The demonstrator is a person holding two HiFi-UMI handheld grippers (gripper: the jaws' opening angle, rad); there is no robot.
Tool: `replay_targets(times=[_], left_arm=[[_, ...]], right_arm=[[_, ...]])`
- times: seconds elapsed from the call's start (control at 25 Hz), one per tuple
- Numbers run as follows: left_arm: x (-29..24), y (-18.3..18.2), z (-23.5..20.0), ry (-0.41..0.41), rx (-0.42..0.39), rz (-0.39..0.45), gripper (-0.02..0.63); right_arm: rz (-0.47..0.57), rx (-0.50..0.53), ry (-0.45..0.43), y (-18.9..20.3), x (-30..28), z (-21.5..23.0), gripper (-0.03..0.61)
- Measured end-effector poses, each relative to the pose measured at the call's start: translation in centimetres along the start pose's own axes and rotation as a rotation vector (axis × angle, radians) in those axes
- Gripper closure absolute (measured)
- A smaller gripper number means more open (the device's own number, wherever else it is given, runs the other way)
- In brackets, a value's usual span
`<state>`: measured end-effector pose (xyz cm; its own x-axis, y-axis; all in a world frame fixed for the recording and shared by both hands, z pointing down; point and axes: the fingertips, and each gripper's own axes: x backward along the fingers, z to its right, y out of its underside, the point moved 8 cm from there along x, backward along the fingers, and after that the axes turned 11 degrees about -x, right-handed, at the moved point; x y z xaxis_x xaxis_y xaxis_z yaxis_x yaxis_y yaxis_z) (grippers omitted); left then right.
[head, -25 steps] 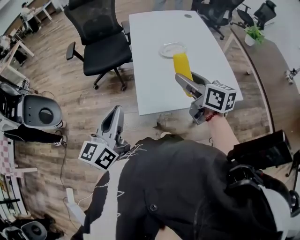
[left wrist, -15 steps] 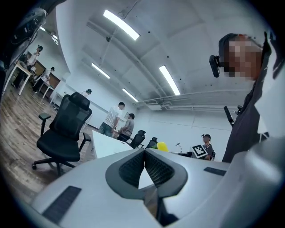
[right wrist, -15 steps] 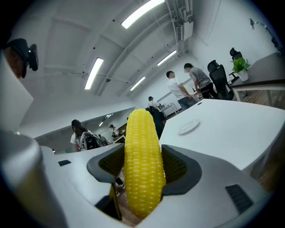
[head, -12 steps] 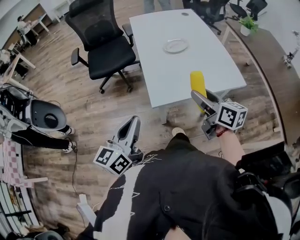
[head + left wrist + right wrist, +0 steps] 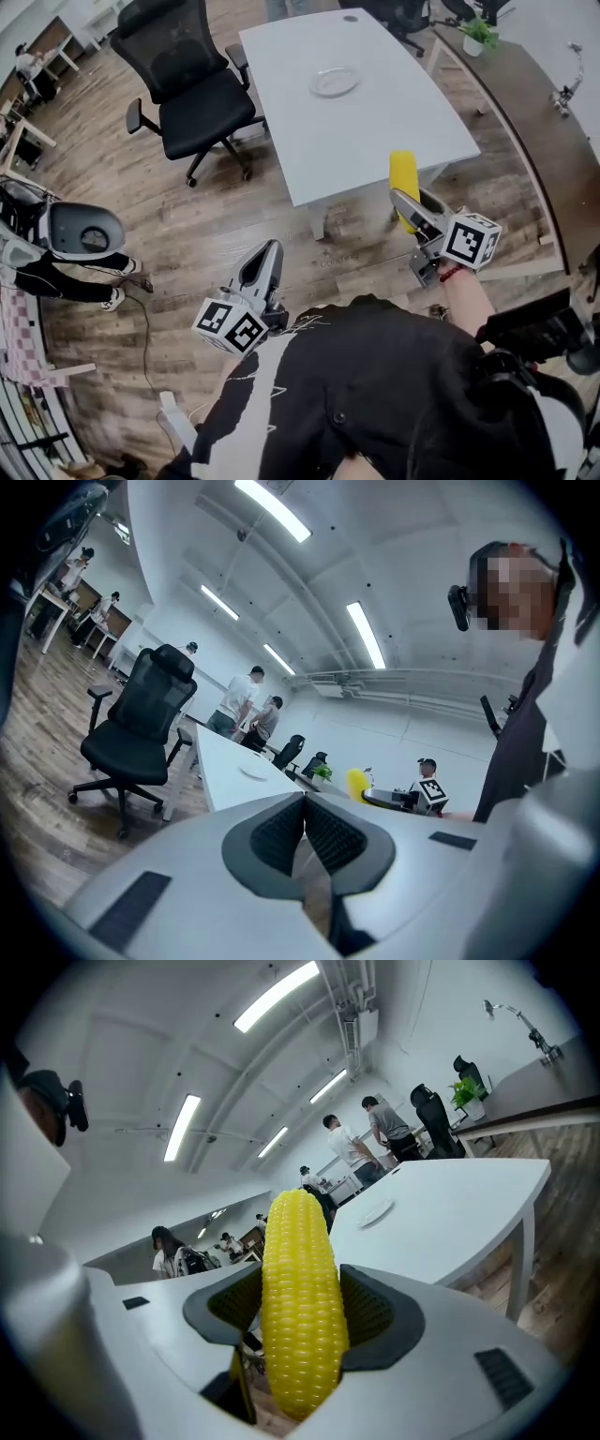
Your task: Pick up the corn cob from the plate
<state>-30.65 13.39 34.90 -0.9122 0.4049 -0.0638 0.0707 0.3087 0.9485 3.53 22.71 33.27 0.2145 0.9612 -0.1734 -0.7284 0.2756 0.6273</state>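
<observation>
Yellow corn cob [image 5: 298, 1269] stands upright between the ribbed pads of the right gripper [image 5: 302, 1326]; jaws closed on its lower half, a pad touching it on each side, tip well above them; hold looks centred.

Head view: cob appears at the near edge of the white table [image 5: 375, 131]; whether over the top or just off it, cannot tell; well apart from the plate [image 5: 335, 82], which lies bare toward the table's far end.

Left gripper [image 5: 305, 832]: jaws brought together, nothing between them; it hangs low beside the person's body, away from the table.

Black office chair [image 5: 187, 89] at the table's left side; several people far back in the room, not involved.

Judgement: pick-up looks done; cob is off the plate and carried by the right gripper alone; nothing the task names appears left, beyond a secure hold.
</observation>
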Motion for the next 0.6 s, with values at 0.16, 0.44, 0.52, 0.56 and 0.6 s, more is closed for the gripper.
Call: replay_targets(times=[0.16,0.44,0.52,0.56,0.6], left_arm=[[-0.6,-0.2,0.1,-0.002,-0.009,0.005,0.600],[-1.7,0.0,1.4,-0.018,0.005,-0.006,0.600],[-2.1,0.1,1.8,-0.028,0.005,-0.008,0.600],[-2.3,0.2,2.1,-0.035,0.010,-0.007,0.600],[-2.5,0.3,2.5,-0.042,0.016,-0.007,0.600]], right_arm=[[-0.008,0.017,0.010,-0.3,0.3,0.2,0.321],[-0.043,-0.006,-0.007,-1.0,1.2,1.4,0.321],[-0.056,-0.017,-0.007,-1.3,1.3,2.1,0.321],[-0.059,-0.014,0.000,-1.6,1.5,2.3,0.319],[-0.062,-0.012,0.004,-1.9,1.6,2.5,0.321]])
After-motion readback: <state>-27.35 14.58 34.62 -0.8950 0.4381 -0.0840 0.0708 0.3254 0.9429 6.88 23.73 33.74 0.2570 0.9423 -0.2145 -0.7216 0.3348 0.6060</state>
